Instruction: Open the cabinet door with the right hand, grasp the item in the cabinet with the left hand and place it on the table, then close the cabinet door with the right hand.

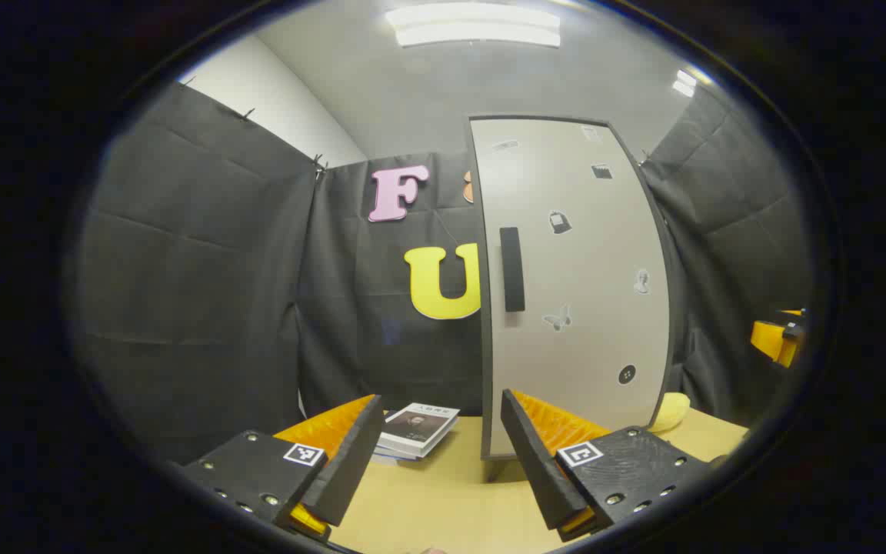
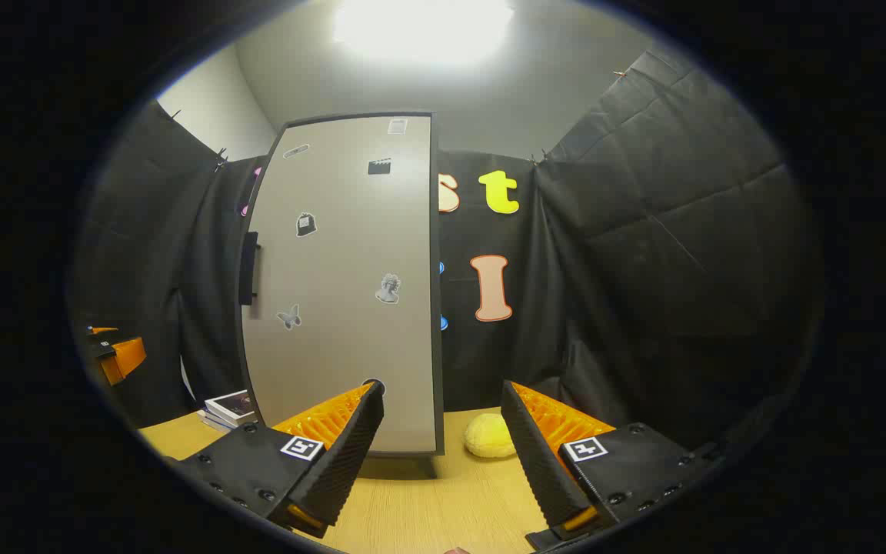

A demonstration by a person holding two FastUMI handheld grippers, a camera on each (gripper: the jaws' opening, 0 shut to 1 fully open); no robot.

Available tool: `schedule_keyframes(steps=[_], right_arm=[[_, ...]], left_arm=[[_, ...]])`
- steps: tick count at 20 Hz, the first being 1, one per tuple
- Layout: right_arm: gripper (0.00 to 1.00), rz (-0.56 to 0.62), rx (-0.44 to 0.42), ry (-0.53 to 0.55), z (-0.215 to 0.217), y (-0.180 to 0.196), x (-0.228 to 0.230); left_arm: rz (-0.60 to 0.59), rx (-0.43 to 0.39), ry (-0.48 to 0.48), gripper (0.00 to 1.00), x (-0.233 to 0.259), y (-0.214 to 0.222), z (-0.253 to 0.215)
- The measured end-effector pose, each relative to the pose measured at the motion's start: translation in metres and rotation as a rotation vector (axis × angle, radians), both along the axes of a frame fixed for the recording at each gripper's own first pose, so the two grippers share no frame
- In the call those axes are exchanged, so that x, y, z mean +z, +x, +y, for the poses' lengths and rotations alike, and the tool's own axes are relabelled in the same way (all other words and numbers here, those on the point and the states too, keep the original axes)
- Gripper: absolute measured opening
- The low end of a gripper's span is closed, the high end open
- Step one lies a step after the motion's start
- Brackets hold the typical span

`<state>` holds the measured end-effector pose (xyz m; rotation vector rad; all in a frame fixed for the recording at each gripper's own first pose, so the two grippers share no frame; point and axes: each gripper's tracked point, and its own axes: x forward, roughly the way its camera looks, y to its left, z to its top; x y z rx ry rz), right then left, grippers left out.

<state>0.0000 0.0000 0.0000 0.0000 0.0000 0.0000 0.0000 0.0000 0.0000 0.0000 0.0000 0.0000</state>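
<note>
- Two grippers, both with fingers spread wide, holding nothing: left gripper (image 1: 443,454), right gripper (image 2: 443,450)
- Cabinet (image 1: 574,285), upright on wooden table (image 1: 443,492); door shut, dark handle (image 1: 512,269) at its left edge, small stickers across the front
- Item inside: cannot tell, hidden behind door
- Books (image 1: 418,431), stacked left of cabinet
- Yellow plush (image 2: 489,435), beside cabinet's right foot

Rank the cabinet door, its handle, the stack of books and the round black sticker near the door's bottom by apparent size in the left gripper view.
1. Cabinet door, by far the largest.
2. Handle and stack of books: look alike in area, and the books' nearness to the camera makes ranking unsure.
3. Round black sticker, smallest.
</note>
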Motion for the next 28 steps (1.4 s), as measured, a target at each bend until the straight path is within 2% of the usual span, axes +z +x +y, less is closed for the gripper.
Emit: schedule_keyframes(steps=[19,24,28], right_arm=[[0.98,0.023,-0.001,0.023,-0.018,0.015,-0.011],[0.98,0.016,0.062,0.001,-0.007,0.029,-0.003],[0.98,0.020,0.170,0.016,0.020,0.047,0.020]], left_arm=[[-0.001,0.023,0.008,0.93,0.002,0.003,-0.010],[0.002,0.081,0.023,0.92,0.000,-0.006,-0.005],[0.026,0.152,0.044,0.94,-0.009,-0.021,0.009]])
